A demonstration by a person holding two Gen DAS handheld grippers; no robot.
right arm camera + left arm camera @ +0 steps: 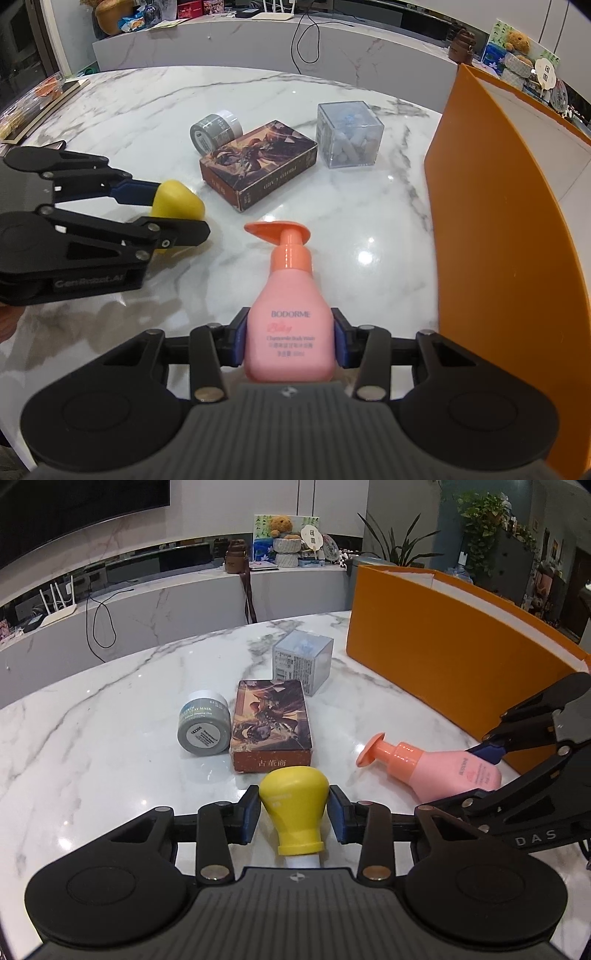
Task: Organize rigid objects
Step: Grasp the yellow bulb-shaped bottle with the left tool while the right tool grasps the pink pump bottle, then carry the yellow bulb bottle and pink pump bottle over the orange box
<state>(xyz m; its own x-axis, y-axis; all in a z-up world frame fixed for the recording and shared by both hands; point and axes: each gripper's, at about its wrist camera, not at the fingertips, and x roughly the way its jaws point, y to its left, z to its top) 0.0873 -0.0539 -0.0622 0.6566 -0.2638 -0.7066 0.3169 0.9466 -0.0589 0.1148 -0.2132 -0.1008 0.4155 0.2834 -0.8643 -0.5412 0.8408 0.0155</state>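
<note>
My left gripper (293, 806) is shut on the yellow cap (293, 794) of a bottle whose white body is mostly hidden under the gripper; the blue pads press both sides of the cap. From the right wrist view the yellow cap (177, 201) sits between the left gripper's fingers (184, 230) just above the marble table (147, 122). My right gripper (288, 341) is shut on a pink pump bottle (290, 295) lying on the table, orange pump pointing away. Ahead lie a grey jar (203, 731) on its side, a brown card box (269, 723) and a clear cube box (303, 662).
A large open orange box (443, 657) stands at the table's right side, close to the right gripper (476, 775). Flat packages (33, 107) lie at the table's far left edge. Behind the table runs a marble counter (166, 602) with a router, a black cable and ornaments.
</note>
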